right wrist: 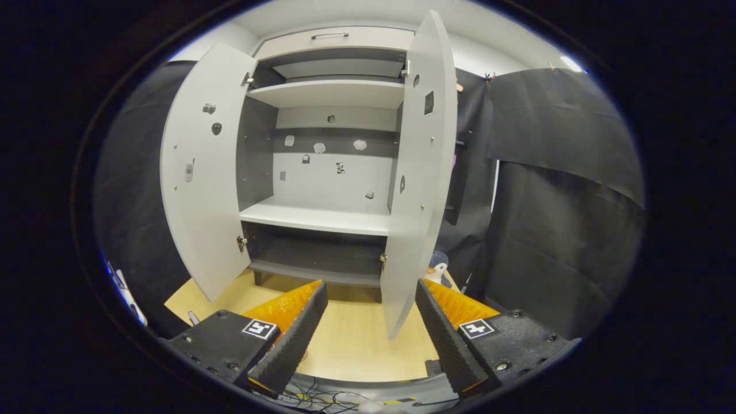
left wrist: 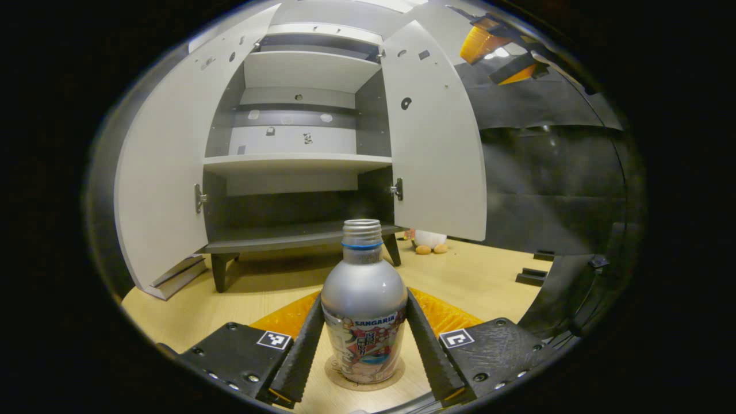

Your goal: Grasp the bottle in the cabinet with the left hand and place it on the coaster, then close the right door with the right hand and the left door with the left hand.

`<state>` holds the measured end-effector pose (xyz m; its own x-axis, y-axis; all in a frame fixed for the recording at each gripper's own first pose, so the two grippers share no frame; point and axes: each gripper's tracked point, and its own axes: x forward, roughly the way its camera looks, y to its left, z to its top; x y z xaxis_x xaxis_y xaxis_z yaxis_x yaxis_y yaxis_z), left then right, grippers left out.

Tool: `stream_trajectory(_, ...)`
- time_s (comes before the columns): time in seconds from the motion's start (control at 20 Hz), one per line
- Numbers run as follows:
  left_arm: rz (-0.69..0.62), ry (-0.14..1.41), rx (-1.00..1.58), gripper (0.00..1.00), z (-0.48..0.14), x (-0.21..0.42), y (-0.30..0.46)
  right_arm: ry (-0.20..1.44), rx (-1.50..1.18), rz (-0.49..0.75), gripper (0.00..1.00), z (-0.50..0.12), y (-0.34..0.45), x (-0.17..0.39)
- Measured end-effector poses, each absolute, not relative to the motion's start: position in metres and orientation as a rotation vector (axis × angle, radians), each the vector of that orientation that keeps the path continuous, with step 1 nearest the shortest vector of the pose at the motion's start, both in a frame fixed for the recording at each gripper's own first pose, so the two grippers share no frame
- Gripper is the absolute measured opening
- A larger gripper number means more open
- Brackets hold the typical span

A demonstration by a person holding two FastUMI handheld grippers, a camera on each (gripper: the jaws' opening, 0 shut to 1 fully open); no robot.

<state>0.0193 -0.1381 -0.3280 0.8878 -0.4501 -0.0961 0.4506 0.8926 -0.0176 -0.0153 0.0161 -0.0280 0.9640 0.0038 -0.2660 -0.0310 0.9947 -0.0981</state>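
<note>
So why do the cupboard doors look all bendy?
Left gripper view: the fisheye lens bows the left door and right door outward; the bottle in the middle looks sharp and straight. Right gripper view: the same curving, and the right door bulges most.

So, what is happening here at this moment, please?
A person is working with two handheld grippers at a white cabinet on a wooden table. The left gripper has its fingers against both sides of a silver bottle, which stands upright on a round coaster on the table. The right gripper is open and empty, pointing toward the right door. Both doors are wide open, left door included, and the cabinet shelves look bare.
</note>
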Motion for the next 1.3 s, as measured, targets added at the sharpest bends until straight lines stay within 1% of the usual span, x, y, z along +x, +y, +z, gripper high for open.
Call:
stream_trajectory(0.2, -0.474, 0.094, 0.001, 0.80, -0.326, 0.019, -0.139, 0.281, -0.107, 0.027, 1.00, -0.031, 0.020, -0.016)
stream_trajectory(0.25, -0.472, 0.096, 0.012, 0.83, -0.325, 0.019, -0.138, 0.285, -0.109, 0.030, 1.00, -0.032, 0.020, -0.017)
stream_trajectory(0.3, -0.472, 0.090, 0.020, 0.83, -0.321, 0.018, -0.137, 0.284, -0.110, 0.030, 1.00, -0.032, 0.021, -0.017)
stream_trajectory(0.35, -0.474, 0.080, 0.025, 1.00, -0.315, 0.017, -0.137, 0.283, -0.110, 0.032, 1.00, -0.032, 0.022, -0.017)
stream_trajectory(0.4, -0.474, 0.072, 0.031, 0.99, -0.309, 0.018, -0.137, 0.279, -0.108, 0.031, 1.00, -0.032, 0.022, -0.017)
stream_trajectory(0.5, -0.470, 0.057, 0.030, 1.00, -0.293, 0.018, -0.135, 0.273, -0.097, 0.034, 1.00, -0.031, 0.022, -0.016)
stream_trajectory(0.55, -0.471, 0.046, 0.021, 0.98, -0.282, 0.019, -0.135, 0.270, -0.092, 0.034, 1.00, -0.032, 0.022, -0.016)
stream_trajectory(0.6, -0.480, 0.035, 0.008, 0.98, -0.269, 0.019, -0.136, 0.267, -0.086, 0.033, 1.00, -0.032, 0.023, -0.016)
stream_trajectory(0.75, -0.481, -0.007, -0.020, 0.98, -0.223, 0.022, -0.136, 0.254, -0.064, 0.027, 1.00, -0.032, 0.022, -0.016)
stream_trajectory(0.95, -0.447, -0.054, -0.052, 0.99, -0.152, 0.033, -0.125, 0.217, -0.033, 0.011, 1.00, -0.028, 0.018, -0.013)
stream_trajectory(1.0, -0.437, -0.057, -0.055, 0.98, -0.137, 0.036, -0.119, 0.205, -0.024, 0.009, 1.00, -0.025, 0.018, -0.012)
stream_trajectory(1.1, -0.413, -0.057, -0.068, 0.98, -0.107, 0.043, -0.105, 0.176, -0.004, 0.008, 1.00, -0.021, 0.017, -0.011)
stream_trajectory(1.3, -0.367, 0.002, -0.108, 0.99, -0.069, 0.052, -0.072, 0.127, 0.022, -0.014, 1.00, -0.012, 0.008, -0.009)
